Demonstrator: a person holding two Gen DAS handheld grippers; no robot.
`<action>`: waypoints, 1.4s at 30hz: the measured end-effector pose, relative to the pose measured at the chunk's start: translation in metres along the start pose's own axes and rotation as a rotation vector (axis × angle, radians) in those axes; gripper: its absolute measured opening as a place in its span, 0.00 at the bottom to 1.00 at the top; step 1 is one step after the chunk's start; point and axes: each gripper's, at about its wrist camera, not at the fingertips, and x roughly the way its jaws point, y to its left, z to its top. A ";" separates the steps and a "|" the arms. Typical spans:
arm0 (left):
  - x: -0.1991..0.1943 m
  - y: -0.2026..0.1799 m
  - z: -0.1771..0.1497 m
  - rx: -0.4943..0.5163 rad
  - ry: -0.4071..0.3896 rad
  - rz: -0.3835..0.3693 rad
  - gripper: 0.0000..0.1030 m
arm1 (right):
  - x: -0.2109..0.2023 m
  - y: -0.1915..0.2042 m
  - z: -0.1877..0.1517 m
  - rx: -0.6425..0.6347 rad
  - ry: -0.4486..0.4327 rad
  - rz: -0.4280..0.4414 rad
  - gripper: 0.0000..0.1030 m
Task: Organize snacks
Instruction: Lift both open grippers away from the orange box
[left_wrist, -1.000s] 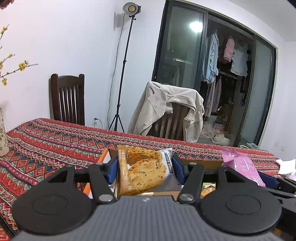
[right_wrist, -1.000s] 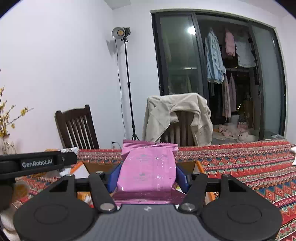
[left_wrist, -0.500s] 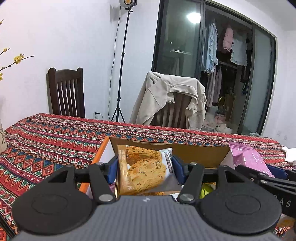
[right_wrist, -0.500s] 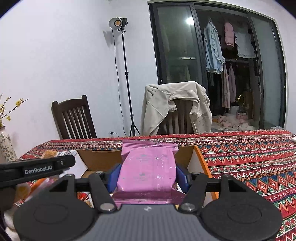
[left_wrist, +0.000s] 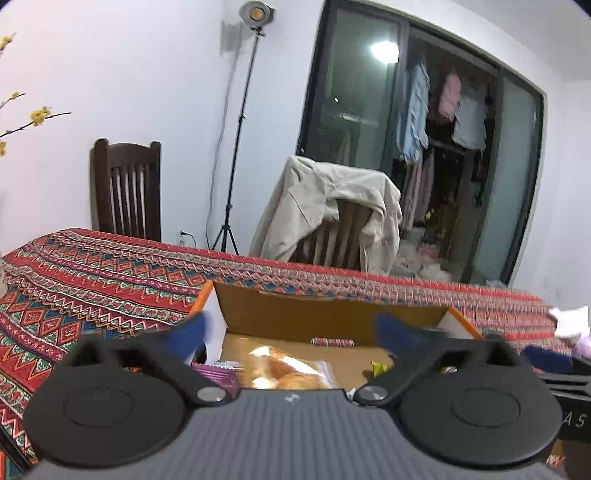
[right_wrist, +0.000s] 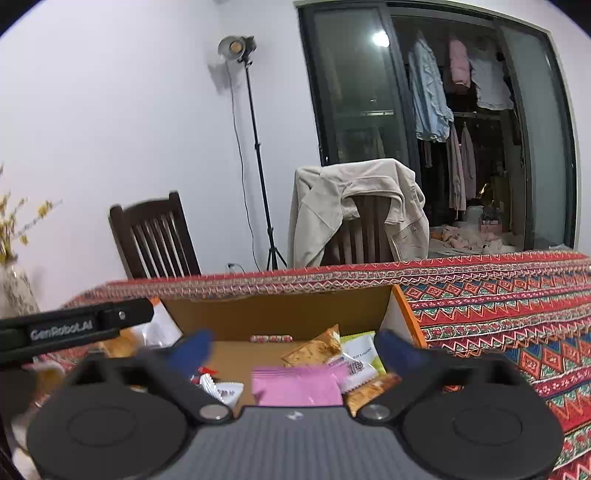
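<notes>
**Both packets let go over the box**

My left hand-held gripper (left_wrist: 291, 328) stands released, its blue pads spread wide and blurred; its jaws have just been opening, and nothing is pressed between them. Below the gap lies the cookie packet (left_wrist: 286, 369), inside the cardboard box (left_wrist: 332, 314), with a purple wrapper (left_wrist: 216, 373) just beside it on the left.

My right hand-held gripper (right_wrist: 293, 349) is likewise released, its jaws having just sprung apart, with no pad touching anything. The pink packet (right_wrist: 297, 386) lies in the box below the gap, among other snacks: a golden pouch (right_wrist: 314, 347), a white and yellow packet (right_wrist: 360, 356) and a small white wrapper (right_wrist: 221, 391).

The box sits on the surface, which is covered by a red patterned cloth (right_wrist: 498, 306). Beyond the far edge stand a dark wooden chair (right_wrist: 155, 236), a second chair draped with a beige jacket (right_wrist: 354, 206), and a lamp on a tripod (right_wrist: 255, 147).
</notes>
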 end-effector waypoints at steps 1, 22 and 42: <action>-0.001 0.000 0.000 0.000 -0.004 -0.001 1.00 | 0.000 0.000 0.000 -0.004 0.003 -0.006 1.00; -0.018 -0.004 0.011 -0.015 -0.018 -0.010 1.00 | -0.015 0.003 0.001 -0.015 -0.007 -0.009 1.00; -0.098 0.000 0.026 0.011 -0.080 -0.079 1.00 | -0.085 0.007 0.003 -0.039 -0.022 -0.020 1.00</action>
